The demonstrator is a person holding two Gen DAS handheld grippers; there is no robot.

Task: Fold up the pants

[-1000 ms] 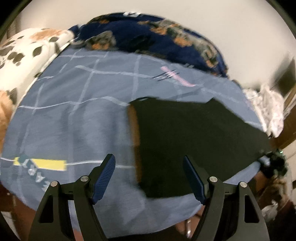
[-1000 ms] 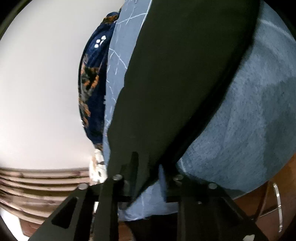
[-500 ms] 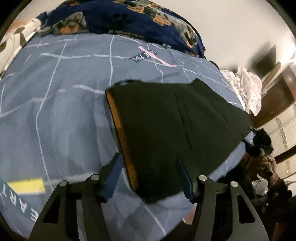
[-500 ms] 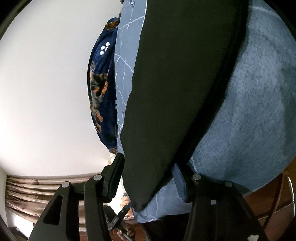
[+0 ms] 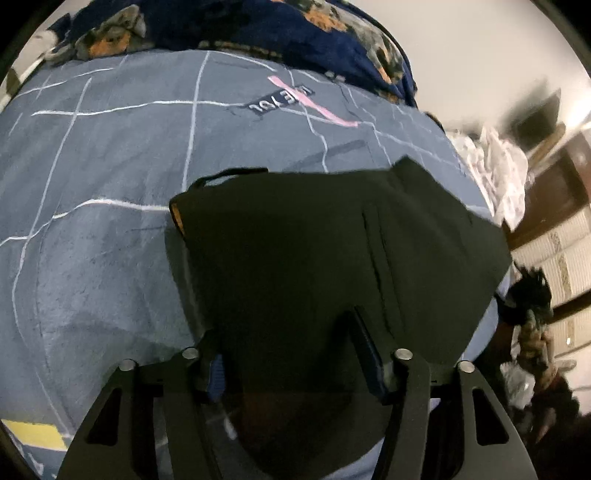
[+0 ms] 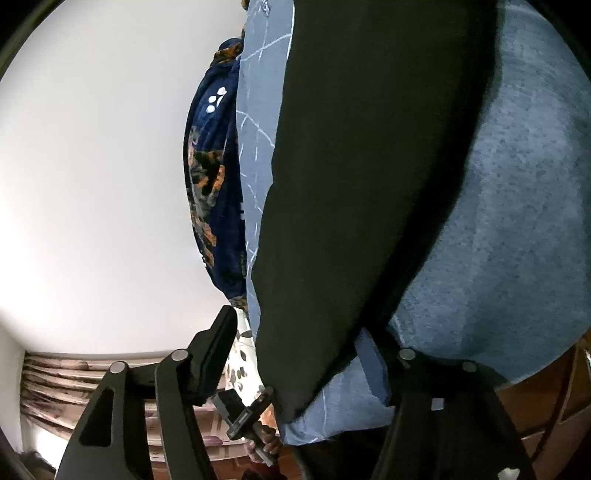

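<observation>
Bed (image 5: pixel 92 221) w/ blue grid-line cover fills both views. Black pants (image 5: pixel 314 251) lie flat on it, near the edge, orange waistband lining showing at one end. Navy patterned blanket (image 5: pixel 295 33) bunched at far side. Left tool (image 5: pixel 291 354) wide, straddling pants' near edge. Right tool (image 6: pixel 299 350) wide, pants' end btw its fingers.

The black fabric pants (image 5: pixel 314 266) lie flat on the bed near its right edge, folded lengthwise into one long dark strip (image 6: pixel 362 177) (an orange lining shows at the waistband end), with the narrow end reaching the bed's edge.
</observation>
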